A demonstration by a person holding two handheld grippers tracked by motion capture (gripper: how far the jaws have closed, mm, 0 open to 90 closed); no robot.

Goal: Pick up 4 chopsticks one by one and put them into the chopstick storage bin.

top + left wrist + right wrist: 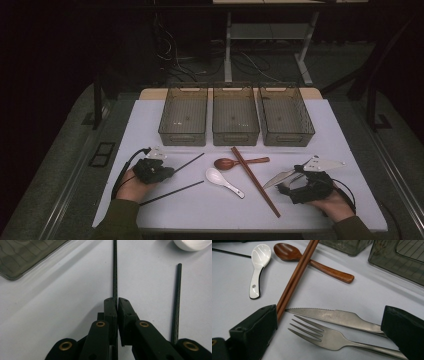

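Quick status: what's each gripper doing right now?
Left gripper: shut on a black chopstick.
Right gripper: open, jaws wide on either side of the knife and fork, gripping neither.

The white surface [165, 207] carries three smoky translucent bins [234, 116] in a row at its far side, and nearer lie two black chopsticks [172, 193], a white spoon [223, 180], a wooden spoon [240, 162], brown chopsticks [255, 181], a knife [337, 317] and a fork [329, 336].
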